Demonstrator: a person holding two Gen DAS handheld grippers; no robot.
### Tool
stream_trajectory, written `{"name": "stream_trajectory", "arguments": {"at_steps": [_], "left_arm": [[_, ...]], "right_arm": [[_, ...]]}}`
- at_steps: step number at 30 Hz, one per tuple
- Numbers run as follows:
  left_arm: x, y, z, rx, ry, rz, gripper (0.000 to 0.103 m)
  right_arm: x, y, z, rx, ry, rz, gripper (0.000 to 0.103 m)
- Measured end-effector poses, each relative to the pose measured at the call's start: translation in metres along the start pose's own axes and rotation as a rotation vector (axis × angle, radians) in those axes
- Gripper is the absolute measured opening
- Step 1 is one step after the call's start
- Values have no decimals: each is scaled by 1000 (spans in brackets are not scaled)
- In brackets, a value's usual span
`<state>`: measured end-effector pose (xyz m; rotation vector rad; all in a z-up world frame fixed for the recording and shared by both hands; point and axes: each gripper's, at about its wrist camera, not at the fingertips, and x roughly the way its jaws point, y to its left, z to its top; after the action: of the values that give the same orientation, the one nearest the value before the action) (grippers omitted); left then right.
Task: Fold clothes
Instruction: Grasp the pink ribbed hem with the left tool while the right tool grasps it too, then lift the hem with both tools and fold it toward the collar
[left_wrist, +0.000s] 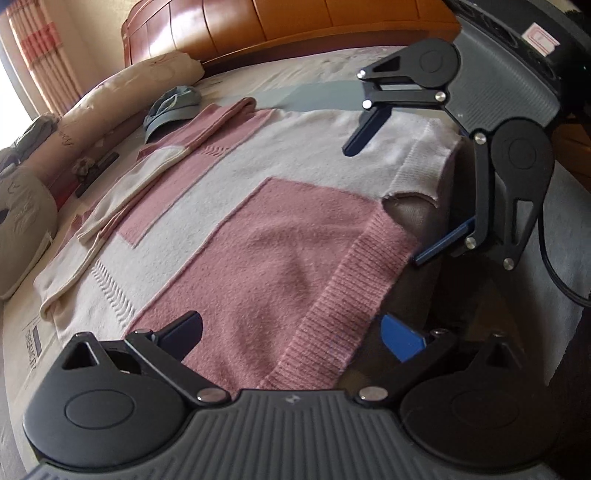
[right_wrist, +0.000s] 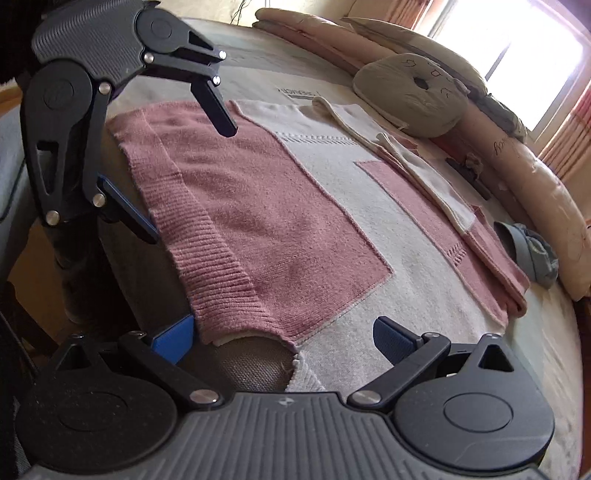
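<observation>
The pink and cream knitted sweater (left_wrist: 236, 221) lies flat with open room above its middle. Along the left of the left wrist frame, long beige pillows (left_wrist: 122, 92), a blue-grey cap (left_wrist: 171, 109) and a small dark clip (left_wrist: 96, 170) crowd the far side; the wooden headboard (left_wrist: 295, 22) closes the top.

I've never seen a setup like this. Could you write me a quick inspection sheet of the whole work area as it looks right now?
Surface: bed, pale cover.
Job's things: pink and white sweater spread flat, sleeves folded in, ribbed hem overhanging the bed edge.
Clutter: blue cap; round cushion; rolled quilt.
Grippers: left claw open at the pink hem corner; right claw open at the white hem corner; neither holds anything.
Cables: black cable behind the right claw.
Surroundings: wooden headboard, curtains, bright window.
</observation>
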<state>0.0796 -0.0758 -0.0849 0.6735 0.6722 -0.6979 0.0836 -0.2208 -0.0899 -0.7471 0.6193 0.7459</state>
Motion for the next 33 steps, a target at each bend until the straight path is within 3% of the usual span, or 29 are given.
{"name": "stream_trajectory", "arguments": {"at_steps": [8,17,25,29,33], "left_arm": [[8,-10,9,28,-8,-4,102],[15,-8,13,31,-16,17,102],[14,9,11,15,-16,139,102],[11,16,14,-7,-25,146,102],[12,13,15,5,-24,150,102]], "right_arm": [[-4,5,9,-89,-10,-76,103],[-12,-4,10,-65,-56,-144,103],[-18,-12,11,-44,-98,-201,103],[-18,-6,13,-29,-130,-120,103],[-4,6,21,-57,-129,-128,103]]}}
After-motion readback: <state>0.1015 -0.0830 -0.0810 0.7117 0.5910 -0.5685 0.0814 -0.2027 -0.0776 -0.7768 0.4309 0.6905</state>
